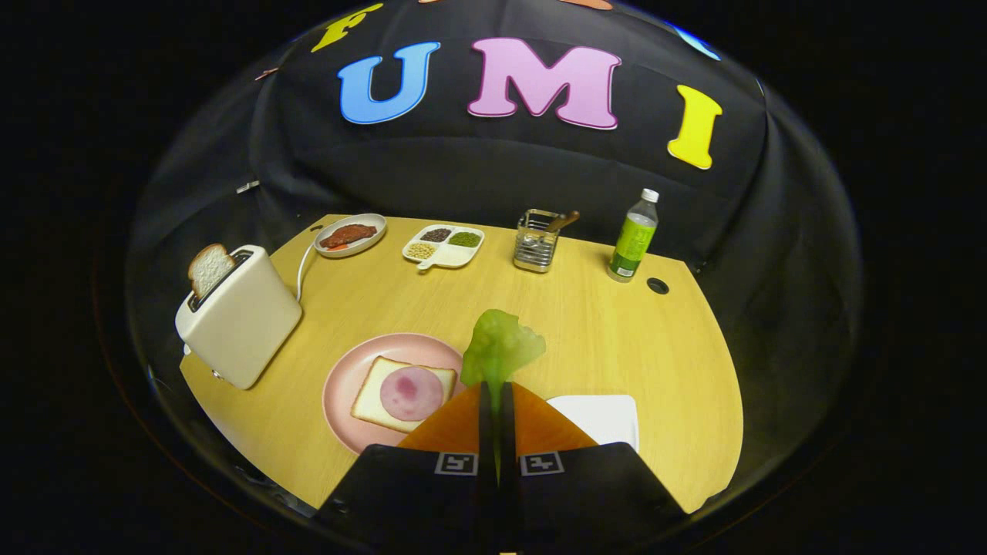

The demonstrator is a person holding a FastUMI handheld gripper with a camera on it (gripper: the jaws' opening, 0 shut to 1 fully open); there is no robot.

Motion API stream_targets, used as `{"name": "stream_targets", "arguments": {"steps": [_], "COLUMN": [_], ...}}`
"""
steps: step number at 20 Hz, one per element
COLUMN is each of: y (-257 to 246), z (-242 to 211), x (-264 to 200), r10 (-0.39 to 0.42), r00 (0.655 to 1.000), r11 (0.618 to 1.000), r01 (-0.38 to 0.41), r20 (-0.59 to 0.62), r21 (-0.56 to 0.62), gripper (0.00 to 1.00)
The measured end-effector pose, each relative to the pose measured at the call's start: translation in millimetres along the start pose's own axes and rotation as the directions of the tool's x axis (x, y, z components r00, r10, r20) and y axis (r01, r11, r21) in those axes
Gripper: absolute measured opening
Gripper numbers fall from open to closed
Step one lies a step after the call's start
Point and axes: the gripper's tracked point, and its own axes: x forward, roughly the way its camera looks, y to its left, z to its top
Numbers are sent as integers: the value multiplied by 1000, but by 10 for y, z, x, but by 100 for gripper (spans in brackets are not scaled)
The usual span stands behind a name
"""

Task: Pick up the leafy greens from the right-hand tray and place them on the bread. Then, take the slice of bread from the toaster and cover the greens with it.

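Note:
My gripper (496,389) is shut on a pale green lettuce leaf (501,347), which sticks up from between the two orange fingers (455,424), lifted above the table. To the left, just ahead of the fingers, a pink plate (343,385) carries a slice of bread (378,385) topped with a round of pink ham (411,392). A white tray (601,416) lies to the right of the fingers, partly hidden by them. Further left stands a cream toaster (243,316) with a slice of bread (208,268) poking out of its slot.
Along the table's far edge sit a plate of red meat (351,235), a divided white dish of beans (443,247), a metal utensil holder (537,240) and a green bottle (634,239). The toaster's white cord (302,270) runs toward the back.

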Motion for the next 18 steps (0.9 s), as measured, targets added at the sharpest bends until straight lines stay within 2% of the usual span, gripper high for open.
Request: {"name": "stream_targets", "arguments": {"steps": [14,18], "y": [882,953], "z": [-250,-341], "x": [527,598], "r10": [74,60], "r00": [990,985], "r11": [997,998], "r01": [-76,-62], "r20": [-123,-159], "r21": [-12,-6], "gripper": [5,15]}}
